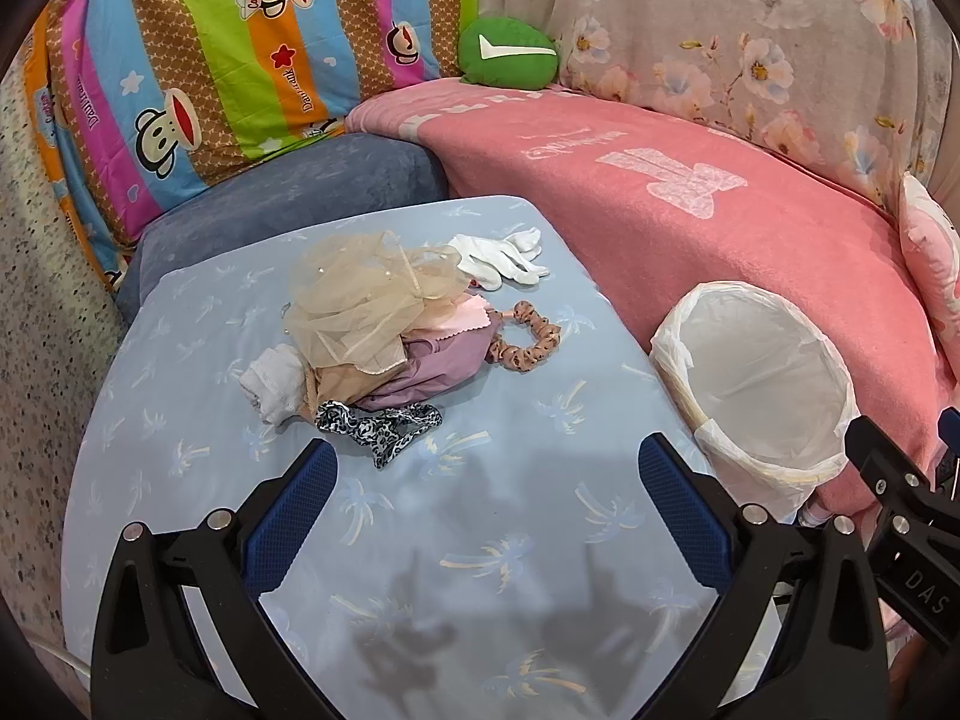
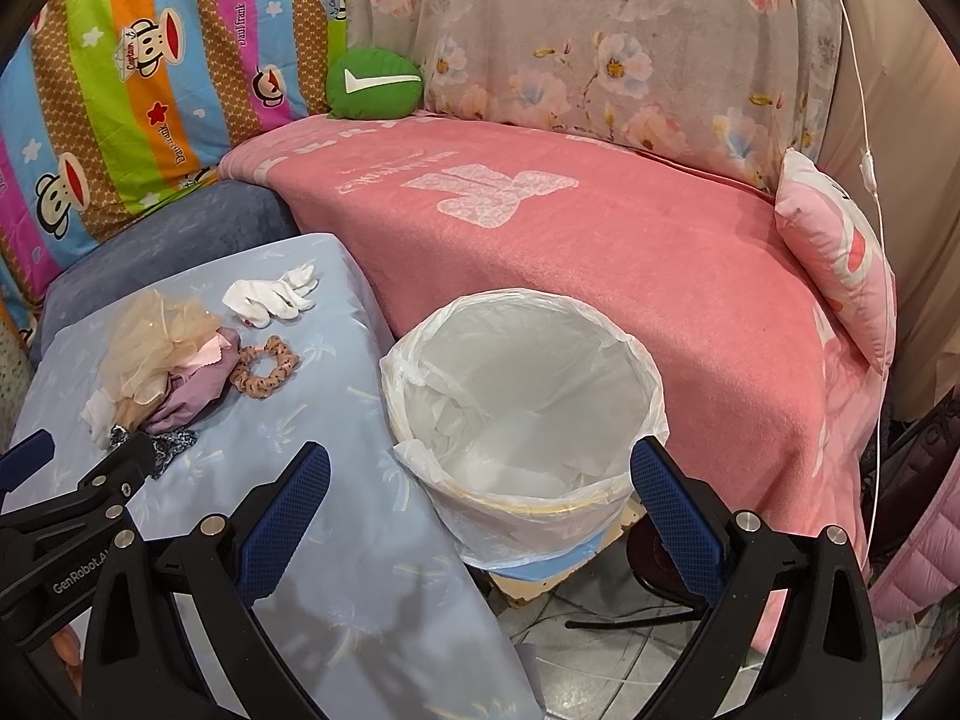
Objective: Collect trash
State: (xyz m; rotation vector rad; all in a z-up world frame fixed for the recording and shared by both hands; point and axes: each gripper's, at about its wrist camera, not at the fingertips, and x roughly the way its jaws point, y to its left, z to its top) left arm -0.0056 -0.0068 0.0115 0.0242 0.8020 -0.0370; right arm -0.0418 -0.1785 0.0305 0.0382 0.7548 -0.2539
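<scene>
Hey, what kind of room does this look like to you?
Probably a bedroom or a home sitting corner: a pink blanket covers a bed or sofa, a cartoon monkey sheet hangs behind, and a lined trash bin stands beside the blue cushion.

A pink blanket [image 2: 630, 276] with pale printed letters covered the sofa seat. Behind it hung a grey cloth with flowers [image 2: 600, 30], and to the left a striped sheet with cartoon monkeys [image 1: 198, 60]. A green round cushion [image 1: 507, 54] sat where the two cloths met. A blue-grey cushion [image 1: 288, 198] lay under the light blue cover with palm trees [image 1: 480, 540]. A small pink pillow [image 2: 840, 264] leaned at the right end. A thin white cord [image 2: 864, 138] hung down there.
</scene>
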